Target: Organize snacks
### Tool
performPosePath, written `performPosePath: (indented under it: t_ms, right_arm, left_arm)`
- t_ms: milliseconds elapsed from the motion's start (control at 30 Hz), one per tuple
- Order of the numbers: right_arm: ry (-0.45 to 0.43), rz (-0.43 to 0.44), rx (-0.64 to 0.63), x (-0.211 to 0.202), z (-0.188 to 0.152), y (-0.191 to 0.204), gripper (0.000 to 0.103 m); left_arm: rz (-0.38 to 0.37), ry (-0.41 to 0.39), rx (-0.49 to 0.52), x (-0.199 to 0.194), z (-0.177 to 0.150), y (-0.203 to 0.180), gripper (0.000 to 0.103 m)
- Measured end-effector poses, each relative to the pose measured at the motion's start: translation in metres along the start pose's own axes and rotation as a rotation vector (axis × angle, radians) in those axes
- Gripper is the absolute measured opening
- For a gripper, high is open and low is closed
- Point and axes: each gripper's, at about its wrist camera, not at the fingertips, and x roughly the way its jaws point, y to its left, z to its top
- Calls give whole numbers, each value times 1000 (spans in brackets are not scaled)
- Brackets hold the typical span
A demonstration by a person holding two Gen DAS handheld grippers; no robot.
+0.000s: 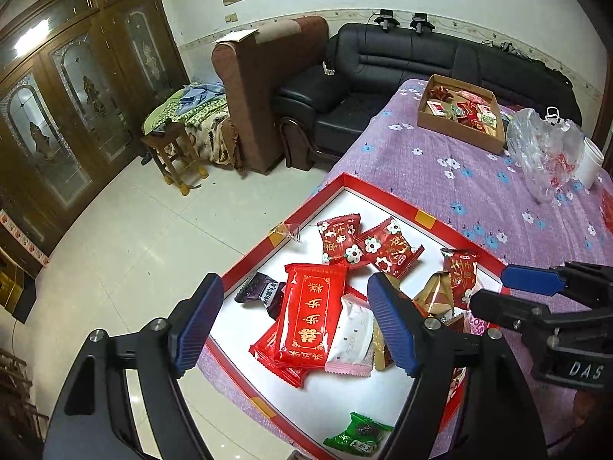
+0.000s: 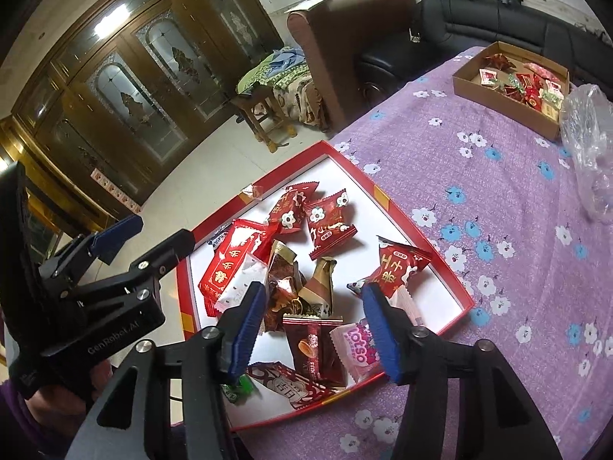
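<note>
A red-rimmed white tray (image 1: 383, 195) (image 2: 456, 268) at the table's near corner holds several snack packets. My left gripper (image 1: 295, 326) is open above a large red packet (image 1: 312, 318) and a white-pink packet (image 1: 350, 339). My right gripper (image 2: 310, 326) is open above a dark red packet (image 2: 318, 349) and a pink "lotso" packet (image 2: 358, 352); it also shows at the right of the left wrist view (image 1: 498, 291). A cardboard box (image 1: 459, 134) (image 2: 505, 99) of small sweets sits at the table's far side.
The table has a purple flowered cloth (image 1: 440, 176) (image 2: 498, 199). A clear plastic bag (image 1: 544, 153) (image 2: 590, 134) and a white cup (image 1: 590, 165) stand near the box. Beyond the table's left edge are tiled floor, a black sofa (image 1: 383, 73) and a wooden stool (image 1: 172, 153).
</note>
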Motion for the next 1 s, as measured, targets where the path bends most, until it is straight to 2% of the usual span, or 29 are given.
performPosePath:
  t_ms: [133,467,533,633,733,867,1000]
  right_arm:
    - [5,-29,-26,2,-3,7,62]
    - [2,-106,-145,7,-17,33,66]
    - [7,-102,-147,7,-19,34,66]
    - [10,-103,-151,9,-22,36,66]
    - [12,-101,-152,9,-23,36,66]
    - [8,-98,-150,9,-23,36,66]
    - [11,-98,-154,8,-23,36,66]
  left_arm:
    - [1,3,-8,-1,-1,1,78]
    - [-21,31,-71,0,-5,6,78]
    - [-3,47,-87,3,-5,7,78]
    - [81,66,-80,6,-8,4,78]
    - [128,57,-52,4,-13,0,78]
    - [138,47,-23,0,-19,-3,78]
    - [125,47,-46,-1,-18,2,78]
